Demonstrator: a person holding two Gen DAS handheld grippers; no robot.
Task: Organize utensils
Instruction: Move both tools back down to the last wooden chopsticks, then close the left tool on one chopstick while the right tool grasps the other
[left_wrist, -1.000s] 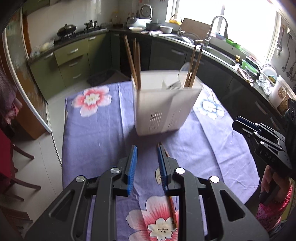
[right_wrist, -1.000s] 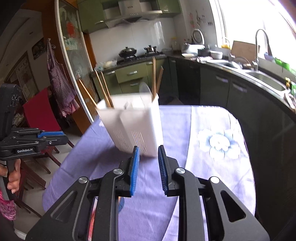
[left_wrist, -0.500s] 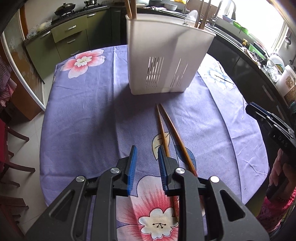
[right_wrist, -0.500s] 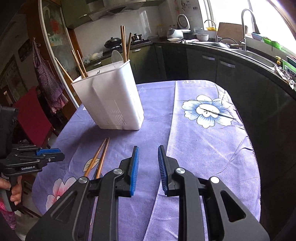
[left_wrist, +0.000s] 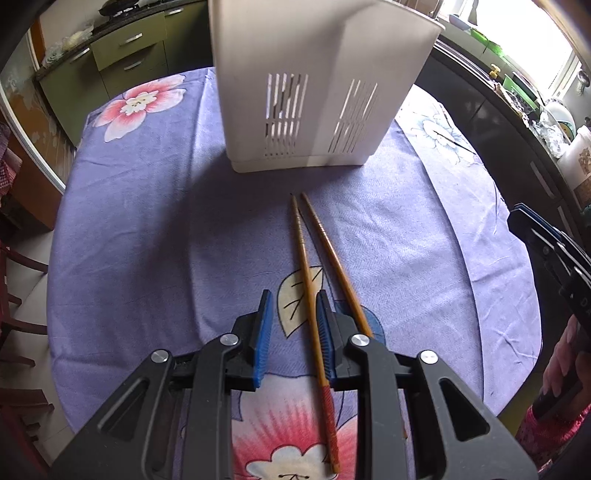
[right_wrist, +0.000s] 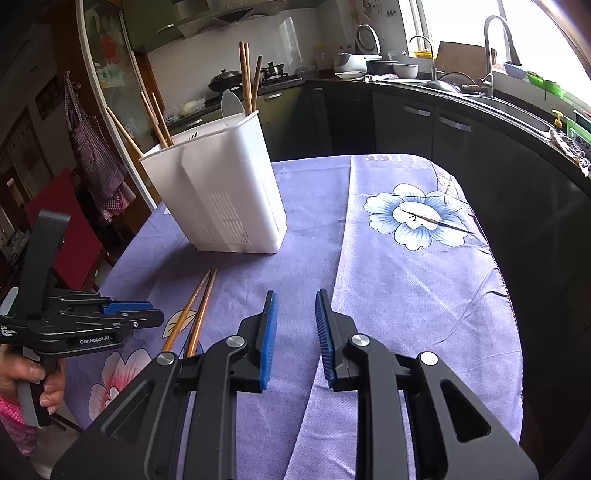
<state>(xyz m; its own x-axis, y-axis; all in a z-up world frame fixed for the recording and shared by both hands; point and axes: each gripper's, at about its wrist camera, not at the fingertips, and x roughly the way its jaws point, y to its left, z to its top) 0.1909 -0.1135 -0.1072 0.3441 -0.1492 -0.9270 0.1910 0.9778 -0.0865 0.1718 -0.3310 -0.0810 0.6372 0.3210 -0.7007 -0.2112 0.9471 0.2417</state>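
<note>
Two brown chopsticks (left_wrist: 314, 258) lie side by side on the purple flowered tablecloth (left_wrist: 147, 240), tips toward a white slotted utensil holder (left_wrist: 306, 92). My left gripper (left_wrist: 293, 306) is open, low over the cloth, with one chopstick running between its fingers beside the right pad (left_wrist: 322, 332); the other chopstick passes under the right finger. In the right wrist view the holder (right_wrist: 221, 199) has several chopsticks and a white spoon standing in it. The chopsticks (right_wrist: 195, 310) lie in front of it, beside my left gripper (right_wrist: 147, 317). My right gripper (right_wrist: 293, 306) is open and empty above the cloth.
The round table's edge (right_wrist: 509, 295) drops off to the right. Dark kitchen counters with a sink and tap (right_wrist: 491, 48) curve behind. A red chair (right_wrist: 48, 206) stands at the left. My right gripper shows at the right edge of the left wrist view (left_wrist: 546, 251).
My left gripper has dropped and moved forward over the two chopsticks, so one now lies between its fingers. My right gripper has pulled back from the holder and stays open.
</note>
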